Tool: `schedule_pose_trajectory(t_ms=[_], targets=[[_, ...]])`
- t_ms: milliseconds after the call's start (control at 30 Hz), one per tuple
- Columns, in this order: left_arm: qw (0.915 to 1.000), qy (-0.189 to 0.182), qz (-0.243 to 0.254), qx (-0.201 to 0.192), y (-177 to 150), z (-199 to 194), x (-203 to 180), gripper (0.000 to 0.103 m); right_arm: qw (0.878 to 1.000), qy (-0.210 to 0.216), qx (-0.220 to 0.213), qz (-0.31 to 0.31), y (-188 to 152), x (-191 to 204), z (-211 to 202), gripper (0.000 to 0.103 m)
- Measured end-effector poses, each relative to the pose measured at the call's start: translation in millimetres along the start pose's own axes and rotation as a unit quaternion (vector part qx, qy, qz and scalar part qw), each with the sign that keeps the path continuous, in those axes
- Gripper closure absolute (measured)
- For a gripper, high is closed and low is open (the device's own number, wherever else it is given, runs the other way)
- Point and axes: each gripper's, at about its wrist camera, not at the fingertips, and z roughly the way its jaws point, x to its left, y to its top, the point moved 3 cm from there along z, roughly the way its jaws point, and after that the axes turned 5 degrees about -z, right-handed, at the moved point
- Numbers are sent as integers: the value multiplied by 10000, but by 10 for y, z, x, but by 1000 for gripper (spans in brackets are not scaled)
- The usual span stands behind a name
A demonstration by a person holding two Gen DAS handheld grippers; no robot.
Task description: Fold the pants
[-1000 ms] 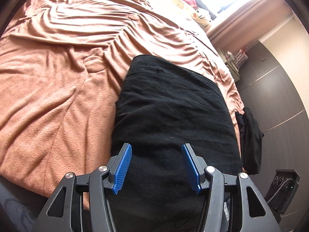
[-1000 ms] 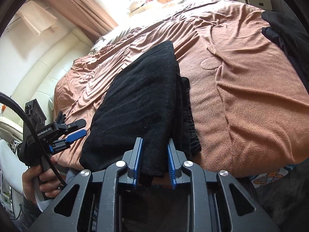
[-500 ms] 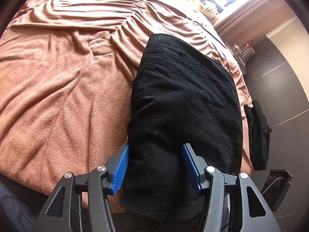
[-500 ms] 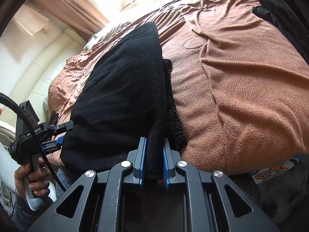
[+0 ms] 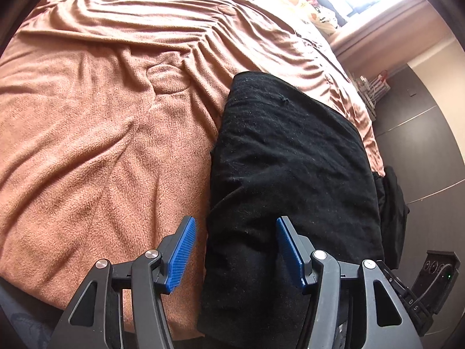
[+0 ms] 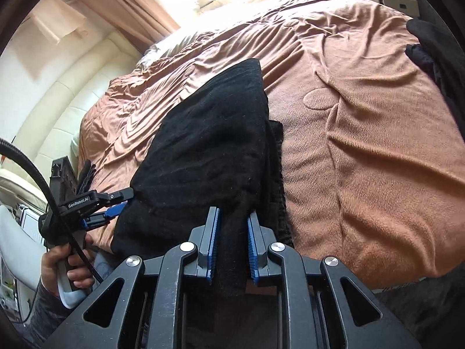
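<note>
Folded black fleece pants (image 5: 290, 174) lie along the near edge of the bed, on a rumpled salmon-brown blanket (image 5: 101, 145). The left tool (image 5: 235, 250) stands wide, its blue pads straddling the pants' near left corner without pressing it. The right tool (image 6: 231, 242) is narrow and has just widened slightly, a fold of the pants pinched between its pads.

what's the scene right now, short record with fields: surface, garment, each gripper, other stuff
surface: bed with a wrinkled brown blanket
garment: black pants, folded, lying at the bed's near edge
left gripper: open, pads apart, pants' edge between them but not pinched
right gripper: shut on a fold of the pants
other: second dark garment at the far right of the bed
</note>
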Motion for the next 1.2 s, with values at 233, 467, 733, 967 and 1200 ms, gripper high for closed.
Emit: schedule_pose_trajectory(t_ms=[233, 467, 733, 967, 1200], targets=[[9999, -114, 49, 90, 152, 124, -91, 43, 9994, 220, 231, 116, 150, -46, 71, 87], [9998, -156, 26, 132, 289, 228, -126, 40, 9986, 431, 234, 184, 148, -74, -137, 73], [9998, -142, 77, 105, 394, 290, -140, 36, 9996, 172, -14, 229, 258, -228, -64, 51], [9997, -192, 116, 89, 598, 327, -146, 36, 9999, 98, 30, 78, 622, -240, 326, 51], [9995, -198, 145, 212, 744, 511, -186, 36, 9998, -74, 112, -138, 927, -329, 744, 51]])
